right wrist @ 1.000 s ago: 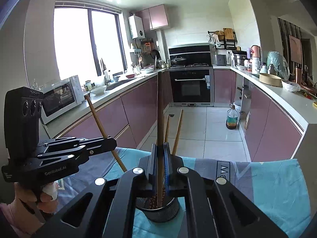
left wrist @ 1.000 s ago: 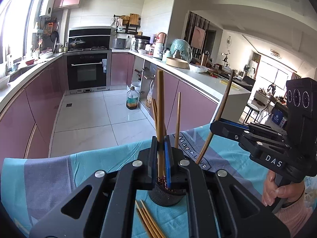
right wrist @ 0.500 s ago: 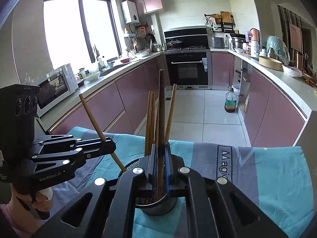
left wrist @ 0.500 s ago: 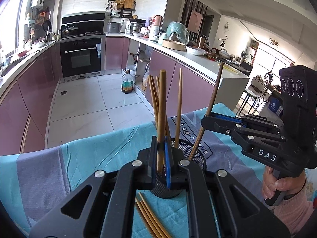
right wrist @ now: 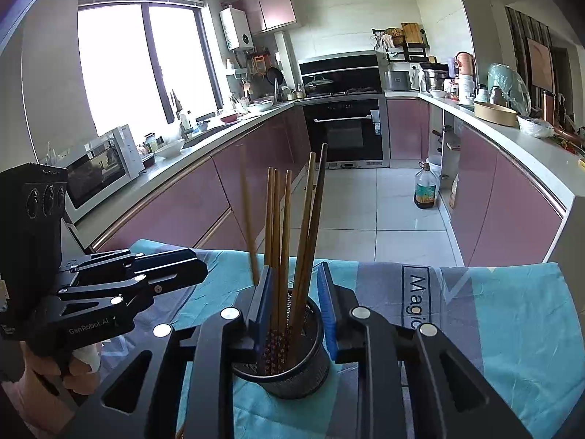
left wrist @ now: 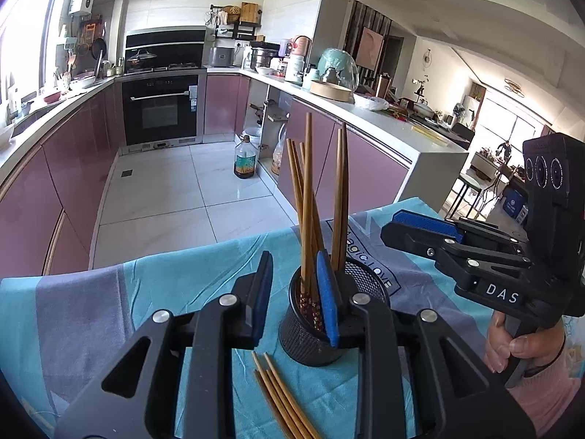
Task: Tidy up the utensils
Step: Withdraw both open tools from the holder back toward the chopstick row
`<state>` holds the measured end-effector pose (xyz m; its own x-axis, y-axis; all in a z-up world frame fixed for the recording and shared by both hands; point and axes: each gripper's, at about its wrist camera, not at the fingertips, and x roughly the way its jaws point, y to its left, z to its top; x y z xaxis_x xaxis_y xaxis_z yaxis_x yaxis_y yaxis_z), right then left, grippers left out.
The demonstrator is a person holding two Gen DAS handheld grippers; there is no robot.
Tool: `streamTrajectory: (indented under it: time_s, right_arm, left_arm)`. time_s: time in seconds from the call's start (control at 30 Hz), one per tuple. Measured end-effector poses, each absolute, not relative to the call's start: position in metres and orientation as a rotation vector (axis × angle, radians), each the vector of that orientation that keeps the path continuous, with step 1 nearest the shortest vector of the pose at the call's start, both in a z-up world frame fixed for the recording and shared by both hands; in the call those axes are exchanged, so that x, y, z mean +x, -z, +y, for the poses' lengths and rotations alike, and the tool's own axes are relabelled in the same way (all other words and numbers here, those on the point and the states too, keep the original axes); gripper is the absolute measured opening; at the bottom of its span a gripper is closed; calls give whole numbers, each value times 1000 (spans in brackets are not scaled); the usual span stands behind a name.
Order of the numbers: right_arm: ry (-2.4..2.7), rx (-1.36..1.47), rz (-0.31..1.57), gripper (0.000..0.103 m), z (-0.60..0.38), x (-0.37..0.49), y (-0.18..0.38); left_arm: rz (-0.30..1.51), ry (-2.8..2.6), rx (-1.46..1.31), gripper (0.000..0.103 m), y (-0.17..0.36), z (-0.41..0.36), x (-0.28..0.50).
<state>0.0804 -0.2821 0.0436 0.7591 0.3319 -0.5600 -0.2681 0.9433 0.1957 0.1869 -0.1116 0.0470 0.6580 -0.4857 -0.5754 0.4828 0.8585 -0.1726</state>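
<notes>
Both chopsticks gripped a second ago now stand in the mesh holder (left wrist: 331, 314) as the left gripper (left wrist: 297, 298) and right gripper (right wrist: 292, 305) spread their jaws, empty, while four loose chopsticks (left wrist: 283, 398) still wait on the cloth (left wrist: 91, 314).

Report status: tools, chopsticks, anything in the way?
Both tools opening, nothing gripped. Chopsticks upright in mesh holder. Loose chopsticks on cloth. No obstruction.

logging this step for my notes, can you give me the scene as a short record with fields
surface: table under a teal and grey cloth
container: black round mesh metal cup, upright on the cloth
in cup: brown wooden chopsticks, standing, tips down
loose: more wooden chopsticks lying flat on the cloth beside the cup
left gripper: jaws opening, at the cup's rim, gripping nothing
right gripper: jaws opening, astride the standing chopsticks, not pressing them
</notes>
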Motion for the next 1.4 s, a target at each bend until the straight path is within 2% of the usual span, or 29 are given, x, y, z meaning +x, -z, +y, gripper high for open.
streamTrajectory:
  time_s: [0.3, 0.4, 0.47, 0.6, 0.7, 0.87, 1.2, 1.4]
  right_arm:
    - [-371, 105, 616, 38, -273, 55, -39]
    - [-394, 101, 613, 41, -269, 45, -38]
    - [-412, 98, 612, 47, -267, 38, -37]
    - [-434, 86, 617, 50, -263, 27, -35]
    - [-452, 80, 632, 56, -259, 19, -30]
    - [-490, 81, 697, 57, -246, 12, -7]
    - [-519, 72, 848, 56, -209, 3, 47]
    - [-506, 47, 890, 50, -199, 0, 61]
  left_arm:
    - [611, 513, -12, 34, -41, -90, 160]
    - [599, 491, -7, 39, -38, -83, 148]
    - [602, 486, -9, 43, -35, -79, 141]
    - [595, 460, 4, 51, -32, -74, 128]
    - [589, 437, 15, 58, -26, -67, 118]
    - [614, 400, 25, 64, -12, -60, 107]
    - [724, 342, 17, 64, 34, -37, 95]
    - [770, 343, 16, 64, 55, -36, 92]
